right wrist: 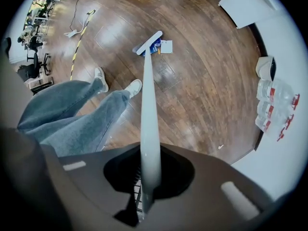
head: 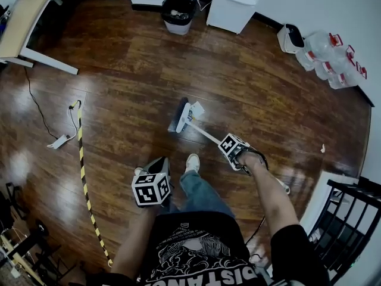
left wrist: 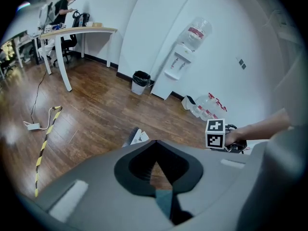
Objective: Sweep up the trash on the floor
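A broom with a long pale handle slants down to its head on the wooden floor ahead of my feet. My right gripper is shut on the upper handle, which passes between its jaws. A white piece of paper and a blue scrap lie against the broom head. My left gripper hovers near my left shoe, away from the broom; its jaws meet at the tip with nothing seen between them. The broom head shows just beyond them.
A black waste bin and a white water dispenser stand at the far wall, with water bottles to the right. Yellow-black tape and a power strip lie left. A small white scrap is near a black rack.
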`<action>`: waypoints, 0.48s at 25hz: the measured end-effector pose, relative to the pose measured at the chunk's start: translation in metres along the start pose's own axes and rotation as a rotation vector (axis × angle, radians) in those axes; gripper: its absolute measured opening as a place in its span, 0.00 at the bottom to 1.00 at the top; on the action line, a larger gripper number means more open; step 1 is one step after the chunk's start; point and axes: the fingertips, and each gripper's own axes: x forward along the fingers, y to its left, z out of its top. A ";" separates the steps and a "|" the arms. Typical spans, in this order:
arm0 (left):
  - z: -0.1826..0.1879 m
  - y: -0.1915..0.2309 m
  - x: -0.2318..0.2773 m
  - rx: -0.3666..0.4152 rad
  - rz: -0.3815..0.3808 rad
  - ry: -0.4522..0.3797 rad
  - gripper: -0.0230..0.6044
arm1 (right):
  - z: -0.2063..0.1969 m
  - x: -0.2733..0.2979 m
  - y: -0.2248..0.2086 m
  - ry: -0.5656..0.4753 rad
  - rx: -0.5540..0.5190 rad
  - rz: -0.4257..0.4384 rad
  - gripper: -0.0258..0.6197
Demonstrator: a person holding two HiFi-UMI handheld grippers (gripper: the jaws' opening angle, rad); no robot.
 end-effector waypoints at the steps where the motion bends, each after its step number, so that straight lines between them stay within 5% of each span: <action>1: 0.001 -0.004 0.003 0.006 -0.003 0.003 0.04 | -0.001 0.003 -0.005 -0.004 0.003 0.002 0.07; 12: 0.024 -0.047 0.022 0.099 -0.048 0.020 0.04 | -0.045 0.016 -0.034 0.023 0.104 0.048 0.07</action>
